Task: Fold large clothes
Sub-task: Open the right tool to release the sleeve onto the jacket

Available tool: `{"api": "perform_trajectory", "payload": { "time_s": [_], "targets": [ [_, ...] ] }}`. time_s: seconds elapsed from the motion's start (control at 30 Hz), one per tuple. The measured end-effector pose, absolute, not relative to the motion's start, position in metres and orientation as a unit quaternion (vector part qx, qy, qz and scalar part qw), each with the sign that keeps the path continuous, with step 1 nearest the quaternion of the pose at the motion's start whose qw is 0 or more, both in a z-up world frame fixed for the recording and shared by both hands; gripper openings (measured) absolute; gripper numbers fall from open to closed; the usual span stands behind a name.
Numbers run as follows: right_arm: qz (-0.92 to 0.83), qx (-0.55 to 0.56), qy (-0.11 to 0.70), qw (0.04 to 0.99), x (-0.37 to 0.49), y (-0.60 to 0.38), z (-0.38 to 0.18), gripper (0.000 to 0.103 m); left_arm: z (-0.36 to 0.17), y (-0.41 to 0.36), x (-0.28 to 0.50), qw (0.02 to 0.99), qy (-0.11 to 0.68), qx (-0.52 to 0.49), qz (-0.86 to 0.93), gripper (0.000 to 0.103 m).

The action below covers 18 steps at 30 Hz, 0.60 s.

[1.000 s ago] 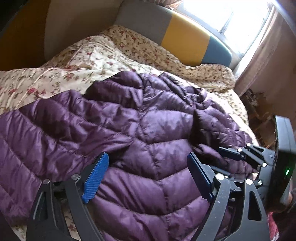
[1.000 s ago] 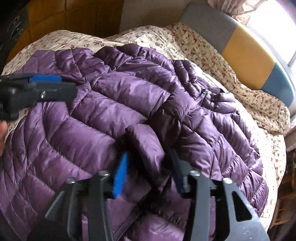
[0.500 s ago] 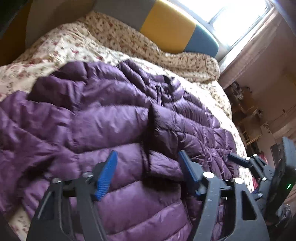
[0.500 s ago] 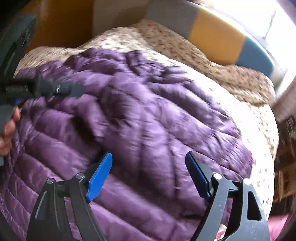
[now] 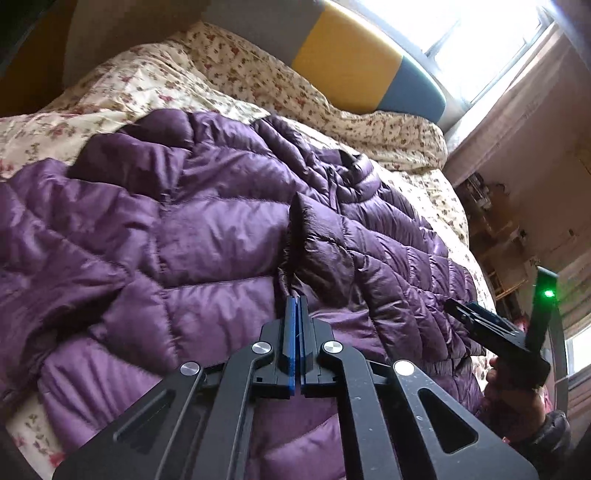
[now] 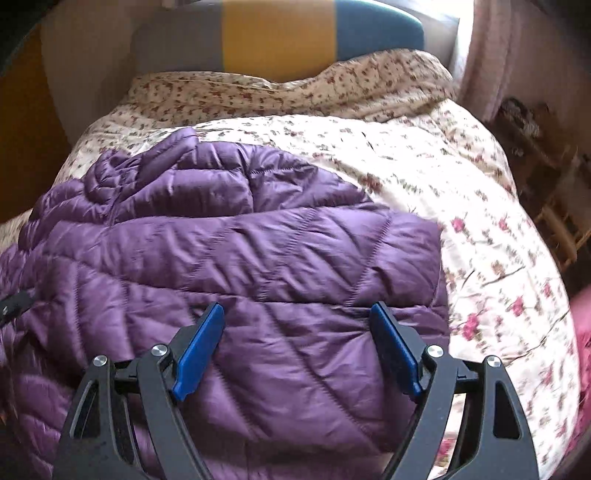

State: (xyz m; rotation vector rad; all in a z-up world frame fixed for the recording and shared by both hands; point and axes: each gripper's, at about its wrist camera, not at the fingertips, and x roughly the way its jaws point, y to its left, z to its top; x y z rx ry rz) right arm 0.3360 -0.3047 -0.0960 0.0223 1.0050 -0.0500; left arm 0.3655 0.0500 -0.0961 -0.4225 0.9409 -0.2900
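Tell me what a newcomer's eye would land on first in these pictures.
First, the purple puffer jacket sprawled across the bed with the floral bedspread. Next, the left gripper, its blue pads pressed together right at a raised fold of the jacket, while the right gripper hovers wide open over it. Behind stands a grey, yellow and blue headboard.

A purple quilted down jacket [image 5: 207, 236] lies spread across the bed, its glossy shell puffed into stitched channels and creased throughout. Seen from the left wrist, a raised flap of the fabric stands up near the middle in a dark-edged ridge, with the collar and zip area bunched just beyond it. From the right wrist, the jacket [image 6: 236, 258] shows one panel folded over the rest, its straight outer edge running down the right side, the garment rumpled and heaped toward the far left.
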Motion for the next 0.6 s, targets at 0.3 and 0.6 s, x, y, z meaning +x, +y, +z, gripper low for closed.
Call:
{"api": "perform_trajectory", "payload": {
  "time_s": [0.3, 0.6],
  "targets": [
    [0.0, 0.003, 0.481, 0.877, 0.353, -0.274, -0.119, 0.09, -0.099, 0.07, 0.347, 0.868, 0.441, -0.199, -0.109, 0.001],
    [-0.015, -0.012, 0.47, 0.882, 0.358, -0.261, -0.139, 0.092, -0.086, 0.072, 0.328, 0.891, 0.417, -0.17, -0.049, 0.08]
  ]
}}
